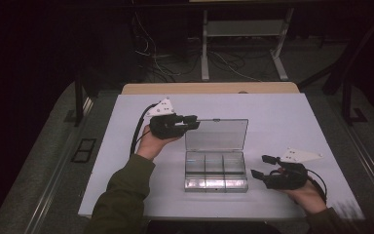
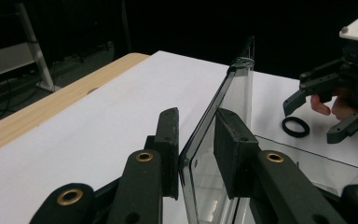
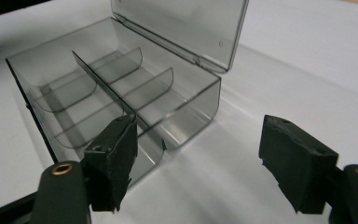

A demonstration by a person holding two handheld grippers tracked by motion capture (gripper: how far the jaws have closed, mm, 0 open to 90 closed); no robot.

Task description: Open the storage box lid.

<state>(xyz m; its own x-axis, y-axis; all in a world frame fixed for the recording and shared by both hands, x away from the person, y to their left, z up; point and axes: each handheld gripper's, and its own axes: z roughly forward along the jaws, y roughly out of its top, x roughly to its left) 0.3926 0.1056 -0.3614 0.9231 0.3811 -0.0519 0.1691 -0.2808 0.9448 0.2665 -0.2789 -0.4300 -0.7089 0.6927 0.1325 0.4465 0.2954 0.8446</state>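
A dark room with cables on the floor (image 1: 175, 63) surrounds the white bench (image 1: 282, 122), a wooden strip along its far edge. At the middle sits a clear compartment box (image 1: 215, 175), its lid (image 1: 216, 134) upright — pinched by the left gripper (image 1: 191, 122). The right gripper (image 1: 262, 165) hangs spread beside the box, near a small black ring (image 2: 295, 126).

A white sheet (image 1: 282, 122) covers the bench, whose pale wooden edge (image 1: 209, 88) shows beyond the grippers. Farther off, grey floor (image 1: 316, 58) carries loose cables (image 1: 151, 53) and a white metal frame (image 1: 243, 29) on two legs. The room behind lies dark, with black stands (image 1: 343, 92) at both sides.
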